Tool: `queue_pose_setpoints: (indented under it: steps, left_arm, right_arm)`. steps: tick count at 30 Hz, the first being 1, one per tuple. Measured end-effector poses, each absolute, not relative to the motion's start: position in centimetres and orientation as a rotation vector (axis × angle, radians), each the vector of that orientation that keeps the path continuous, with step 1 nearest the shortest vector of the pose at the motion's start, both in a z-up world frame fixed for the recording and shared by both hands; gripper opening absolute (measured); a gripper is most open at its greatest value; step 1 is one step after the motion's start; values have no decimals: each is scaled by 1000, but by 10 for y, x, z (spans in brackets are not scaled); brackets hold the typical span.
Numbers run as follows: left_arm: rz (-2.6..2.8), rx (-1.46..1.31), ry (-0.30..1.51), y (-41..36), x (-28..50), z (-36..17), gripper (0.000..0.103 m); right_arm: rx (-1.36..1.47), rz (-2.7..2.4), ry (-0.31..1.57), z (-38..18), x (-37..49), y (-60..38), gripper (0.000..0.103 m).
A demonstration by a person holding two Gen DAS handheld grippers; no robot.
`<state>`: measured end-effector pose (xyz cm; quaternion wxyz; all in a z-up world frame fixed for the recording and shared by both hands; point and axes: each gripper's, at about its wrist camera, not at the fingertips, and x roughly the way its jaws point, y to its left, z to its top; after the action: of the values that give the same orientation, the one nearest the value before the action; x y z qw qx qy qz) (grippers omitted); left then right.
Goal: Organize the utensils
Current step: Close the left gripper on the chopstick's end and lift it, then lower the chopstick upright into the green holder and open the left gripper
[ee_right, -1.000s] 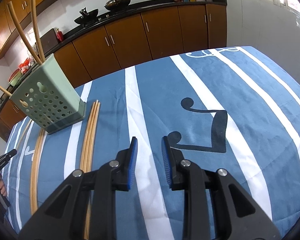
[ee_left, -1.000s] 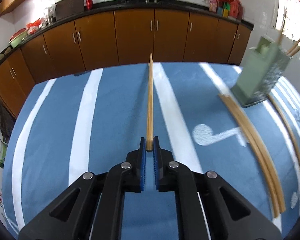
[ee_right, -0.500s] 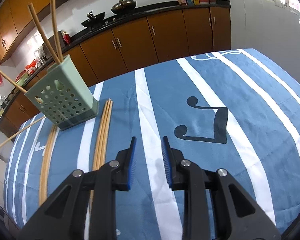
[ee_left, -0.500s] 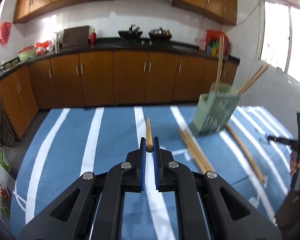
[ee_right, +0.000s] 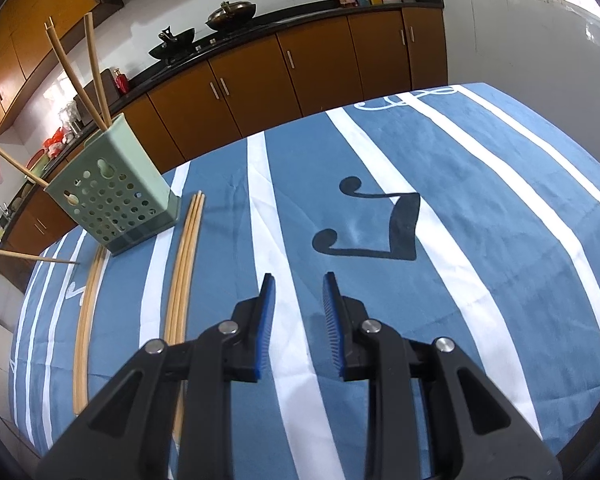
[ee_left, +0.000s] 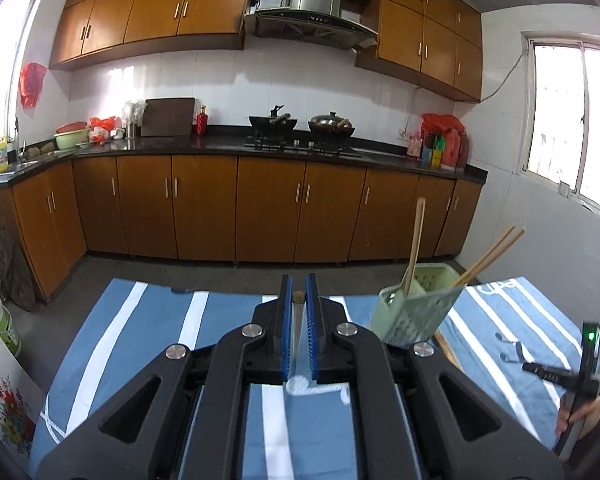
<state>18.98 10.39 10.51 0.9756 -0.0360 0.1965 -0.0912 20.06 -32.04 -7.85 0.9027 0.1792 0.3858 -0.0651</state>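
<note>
One chopstick (ee_left: 299, 298) clamped, loose chopsticks (ee_right: 186, 256) right view

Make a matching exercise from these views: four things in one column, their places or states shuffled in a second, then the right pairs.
Things
1. left claw
2. right claw
3. green holder
4. three loose chopsticks

States
A. flat on the blue striped cloth, right of the holder
B. open, holding nothing
C. upright, with chopsticks sticking out
D. shut on one chopstick

Pairs: 1-D, 2-B, 3-C, 4-A
</note>
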Motion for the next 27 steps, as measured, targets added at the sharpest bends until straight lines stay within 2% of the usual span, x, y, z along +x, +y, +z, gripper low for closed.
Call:
queue_pose_setpoints:
  steps: [13,27]
  left_arm:
    - [-241,-41,305,60,171,167,7]
    - [-273,-45,138,-26,177,231,7]
  right_arm:
    - [385,-100,808,-87,194,-316,25]
    - [406,-100,810,-94,187,-331,25]
